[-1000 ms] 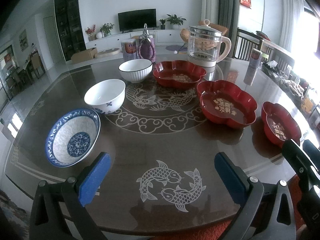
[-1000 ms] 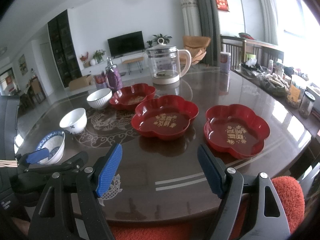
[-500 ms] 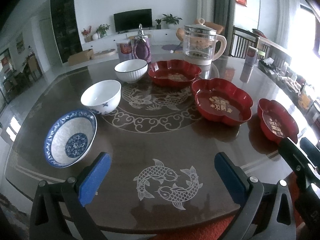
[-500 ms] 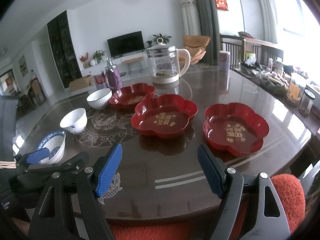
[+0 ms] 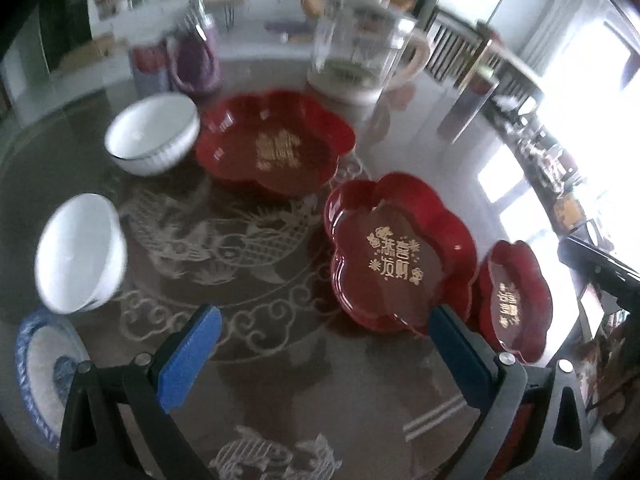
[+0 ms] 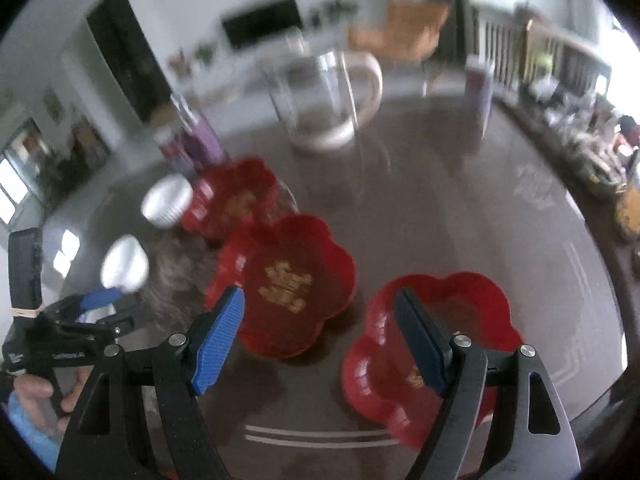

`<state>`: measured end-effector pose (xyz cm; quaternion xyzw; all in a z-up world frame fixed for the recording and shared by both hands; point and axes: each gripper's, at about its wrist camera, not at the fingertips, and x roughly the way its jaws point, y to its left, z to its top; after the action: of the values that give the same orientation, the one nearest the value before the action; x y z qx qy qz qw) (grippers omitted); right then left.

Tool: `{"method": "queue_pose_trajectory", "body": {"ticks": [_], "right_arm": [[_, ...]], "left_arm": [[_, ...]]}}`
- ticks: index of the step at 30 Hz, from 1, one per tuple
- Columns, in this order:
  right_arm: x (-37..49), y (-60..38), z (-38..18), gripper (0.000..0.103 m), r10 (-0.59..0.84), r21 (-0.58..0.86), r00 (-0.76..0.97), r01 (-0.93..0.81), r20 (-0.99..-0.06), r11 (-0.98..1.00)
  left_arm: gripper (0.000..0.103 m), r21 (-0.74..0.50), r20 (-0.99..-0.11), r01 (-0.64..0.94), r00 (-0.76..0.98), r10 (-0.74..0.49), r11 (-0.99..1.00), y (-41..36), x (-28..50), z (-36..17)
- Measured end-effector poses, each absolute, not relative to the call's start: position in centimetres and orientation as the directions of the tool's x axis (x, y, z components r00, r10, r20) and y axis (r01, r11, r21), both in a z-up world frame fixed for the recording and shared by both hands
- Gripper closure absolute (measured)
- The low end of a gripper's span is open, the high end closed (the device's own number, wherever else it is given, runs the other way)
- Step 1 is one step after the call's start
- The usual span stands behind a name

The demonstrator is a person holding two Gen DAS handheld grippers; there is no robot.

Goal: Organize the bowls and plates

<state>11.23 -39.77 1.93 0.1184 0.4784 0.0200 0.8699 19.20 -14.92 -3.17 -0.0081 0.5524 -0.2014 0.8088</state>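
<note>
Three red flower-shaped plates lie on the dark table: a far one (image 5: 276, 140), a middle one (image 5: 396, 252) and a near right one (image 5: 516, 300). Two white bowls (image 5: 154, 132) (image 5: 80, 252) and a blue-patterned bowl (image 5: 40, 364) stand to the left. My left gripper (image 5: 324, 360) is open and empty above the table, its right finger near the middle plate's front rim. My right gripper (image 6: 320, 340) is open and empty, its right finger over the near right plate (image 6: 436, 356), its left finger at the middle plate (image 6: 288, 284). Both views are blurred.
A glass kettle (image 5: 364, 52) and a purple bottle (image 5: 196, 60) stand at the table's far side. A cylindrical can (image 6: 480, 88) stands at the far right. Clutter lines the table's right edge (image 6: 592, 160). The left gripper shows in the right wrist view (image 6: 96, 308).
Both grippers have moved forward over the table and tilted down toward the red plates, which now look larger. Both stay open and empty. The plates and bowls have not moved.
</note>
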Motion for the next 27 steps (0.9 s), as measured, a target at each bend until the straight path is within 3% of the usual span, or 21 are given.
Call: {"method": "queue_pose_trajectory", "body": {"ticks": [12, 17, 19, 20, 21, 23, 27], "right_arm": [[20.6, -39.9, -4.9, 0.025, 0.213, 0.25, 0.335, 0.07, -0.918, 0.966], [22.0, -39.3, -7.0, 0.047, 0.184, 0.213, 0.292, 0.071, -0.939, 0.974], [22.1, -39.3, -7.6, 0.05, 0.165, 0.197, 0.29, 0.084, -0.943, 0.977], [22.2, -39.4, -7.9, 0.063, 0.172, 0.205, 0.286, 0.089, -0.943, 0.975], [22.2, -39.6, -8.1, 0.068, 0.175, 0.208, 0.278, 0.095, -0.944, 0.973], [22.1, -39.8, -8.4, 0.089, 0.172, 0.207, 0.275, 0.103, -0.946, 0.973], [20.8, -40.5, -7.6, 0.092, 0.215, 0.265, 0.326, 0.119, -0.921, 0.957]], "left_arm": [[0.034, -0.126, -0.951, 0.308, 0.234, -0.203, 0.943, -19.1, 22.5, -7.7], [0.056, -0.142, -0.962, 0.29, 0.184, -0.201, 0.946, -19.5, 22.9, -9.8], [0.079, -0.147, -0.965, 0.289, 0.169, -0.201, 0.946, -19.7, 22.9, -10.3], [0.085, -0.152, -0.966, 0.29, 0.16, -0.205, 0.945, -19.7, 22.9, -10.6], [0.091, -0.17, -0.963, 0.289, 0.154, -0.221, 0.942, -19.7, 22.9, -10.7], [0.092, -0.158, -0.963, 0.285, 0.165, -0.211, 0.945, -19.6, 22.7, -10.7], [0.092, -0.155, -0.956, 0.304, 0.193, -0.22, 0.94, -19.3, 21.6, -9.5]]}}
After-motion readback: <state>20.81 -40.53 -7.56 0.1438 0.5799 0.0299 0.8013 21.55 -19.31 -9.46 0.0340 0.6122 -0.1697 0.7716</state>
